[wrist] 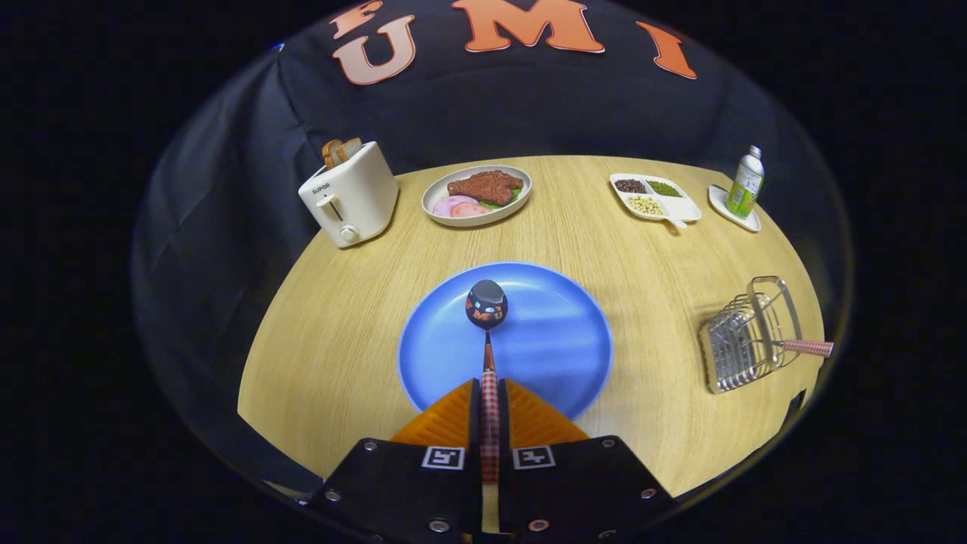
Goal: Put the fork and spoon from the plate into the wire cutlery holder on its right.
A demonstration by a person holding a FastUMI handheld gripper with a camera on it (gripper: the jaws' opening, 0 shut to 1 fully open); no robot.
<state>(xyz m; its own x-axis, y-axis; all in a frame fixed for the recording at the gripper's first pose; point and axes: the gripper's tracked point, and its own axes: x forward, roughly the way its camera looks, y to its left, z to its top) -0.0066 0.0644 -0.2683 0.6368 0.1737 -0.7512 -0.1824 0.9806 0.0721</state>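
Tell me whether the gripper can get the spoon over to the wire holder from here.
Probably yes: the gripper is shut on the spoon, and only bare table lies before the wire holder.

"SUPOR" on the toaster [350, 193]

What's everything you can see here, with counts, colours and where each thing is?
Table: one, light wood.
Plate: one, blue, just ahead of the fingers.
Spoon: one, checked handle, bowl over the plate.
Holder: one, silver wire, right of the plate, a checked handle sticking out.
Toaster: one, white, far left, bread in it.
Food dish: one, beyond the plate.
Tray: one, white, divided, beans.
Bottle: one, green, far right, on a saucer.
Gripper: one, shut on the spoon's handle.
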